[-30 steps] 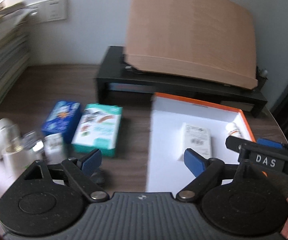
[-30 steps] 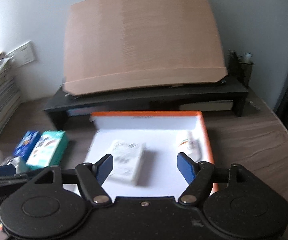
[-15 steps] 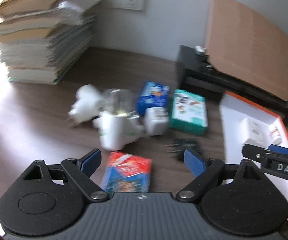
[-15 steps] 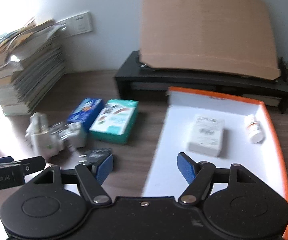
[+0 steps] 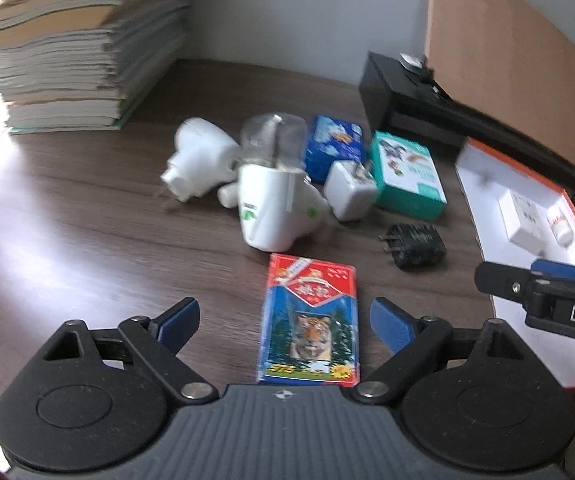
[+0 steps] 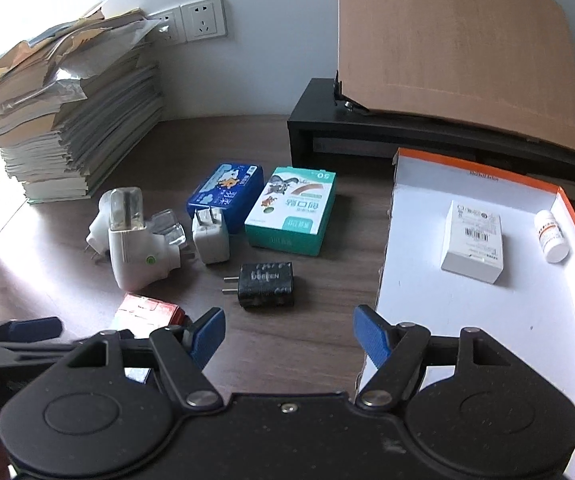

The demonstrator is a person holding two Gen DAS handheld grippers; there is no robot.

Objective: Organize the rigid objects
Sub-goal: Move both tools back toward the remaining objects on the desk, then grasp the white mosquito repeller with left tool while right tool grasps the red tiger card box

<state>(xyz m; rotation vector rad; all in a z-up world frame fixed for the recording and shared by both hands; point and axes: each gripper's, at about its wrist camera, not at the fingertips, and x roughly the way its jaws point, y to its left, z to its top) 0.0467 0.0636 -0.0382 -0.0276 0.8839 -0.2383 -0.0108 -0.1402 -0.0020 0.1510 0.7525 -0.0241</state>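
Tiger box (image 5: pixel 309 322) flat, long axis pointing away

Dark wood-grain table (image 6: pixel 307 344) carries, at left, a tall stack of books and papers (image 6: pixel 75 128); at back, a black riser shelf (image 6: pixel 407 136); at right, an orange-edged white tray (image 6: pixel 483 312). Loose on the middle: white plug-in device (image 6: pixel 135 252), white charger (image 6: pixel 210 242), black charger (image 6: pixel 265 284), blue box (image 6: pixel 227 196), teal box (image 6: pixel 291 210), red-and-blue tiger box (image 5: pixel 309 324)
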